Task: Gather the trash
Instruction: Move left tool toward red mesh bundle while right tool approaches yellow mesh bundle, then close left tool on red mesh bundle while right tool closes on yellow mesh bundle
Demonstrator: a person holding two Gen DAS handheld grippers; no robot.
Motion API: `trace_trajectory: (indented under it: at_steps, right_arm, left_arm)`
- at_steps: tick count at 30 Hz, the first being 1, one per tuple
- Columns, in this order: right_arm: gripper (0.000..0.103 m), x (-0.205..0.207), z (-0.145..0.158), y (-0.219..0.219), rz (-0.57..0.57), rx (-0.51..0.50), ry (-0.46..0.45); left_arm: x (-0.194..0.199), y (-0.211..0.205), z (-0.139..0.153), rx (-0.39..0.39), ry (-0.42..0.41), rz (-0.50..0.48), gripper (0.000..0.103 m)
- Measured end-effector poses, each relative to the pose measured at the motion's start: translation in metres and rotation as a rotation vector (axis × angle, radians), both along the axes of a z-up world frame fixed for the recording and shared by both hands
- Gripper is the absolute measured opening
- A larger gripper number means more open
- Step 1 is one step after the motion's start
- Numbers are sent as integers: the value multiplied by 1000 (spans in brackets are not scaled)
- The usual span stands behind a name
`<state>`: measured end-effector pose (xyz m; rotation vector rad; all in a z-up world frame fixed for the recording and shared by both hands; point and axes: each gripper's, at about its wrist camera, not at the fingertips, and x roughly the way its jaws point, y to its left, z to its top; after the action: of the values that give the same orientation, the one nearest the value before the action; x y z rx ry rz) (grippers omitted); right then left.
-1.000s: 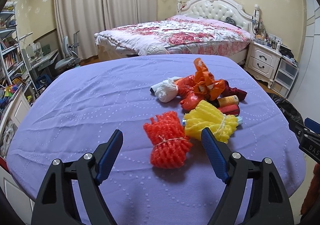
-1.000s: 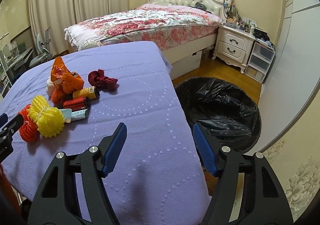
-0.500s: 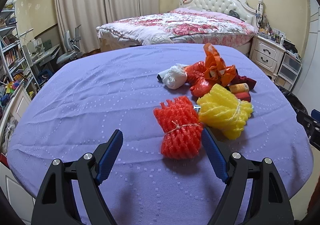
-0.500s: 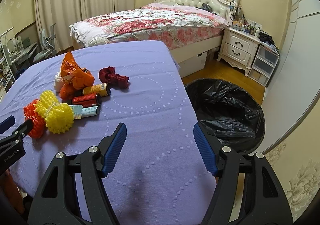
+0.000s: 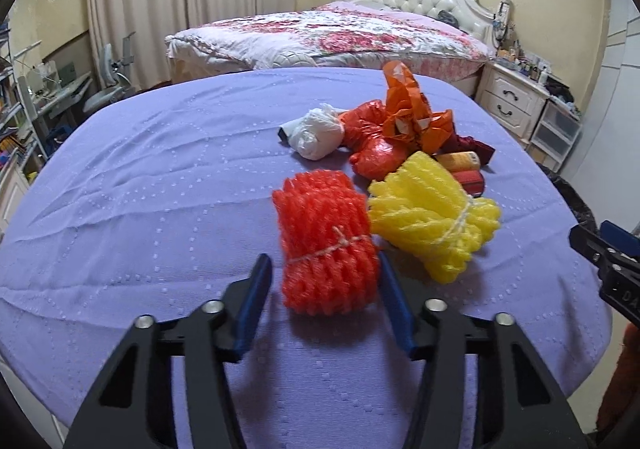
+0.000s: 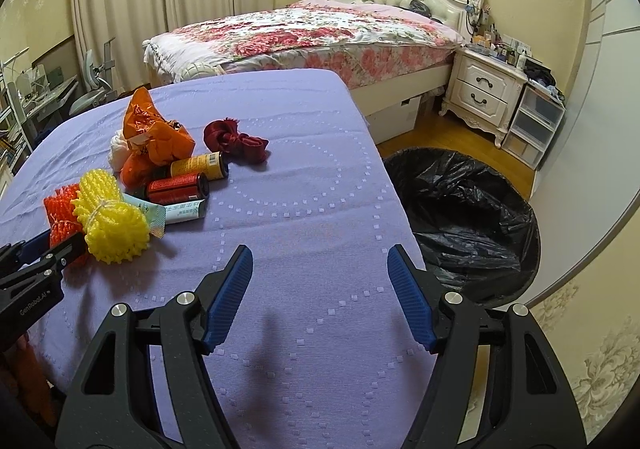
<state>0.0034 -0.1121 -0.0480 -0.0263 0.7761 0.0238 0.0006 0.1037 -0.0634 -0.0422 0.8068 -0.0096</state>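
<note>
A pile of trash lies on the purple table (image 5: 160,169). A red foam net bundle (image 5: 328,241) sits between the fingers of my left gripper (image 5: 324,273), which is open around it with a gap on the left side. Beside it lie a yellow foam net bundle (image 5: 436,217), a white bag (image 5: 316,133) and orange bags (image 5: 404,121). In the right wrist view I see cans (image 6: 178,187), a tube (image 6: 180,211) and a dark red cloth (image 6: 236,139). My right gripper (image 6: 320,289) is open and empty over bare cloth. A black-lined trash bin (image 6: 460,217) stands on the floor to the right.
A bed (image 6: 312,29) stands behind the table, with a nightstand (image 6: 484,89) and plastic drawers (image 6: 536,125) to its right. A desk and chair (image 5: 100,89) are at the left. The table edge drops off just before the bin.
My left gripper has moved forward to straddle the red foam net bundle and its fingers have narrowed. The right gripper has barely shifted.
</note>
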Motion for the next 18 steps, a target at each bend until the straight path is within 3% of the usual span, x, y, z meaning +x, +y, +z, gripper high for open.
trace_trajectory:
  at_steps: [9,18]
  right_arm:
    - [68,0,4,11,29,-11,-10]
    - [68,0,17,49,128,-32,-32]
  left_arm:
    - [-9,14,10,15,-35,38,45]
    - [-22,51,14,6,-48,114,45]
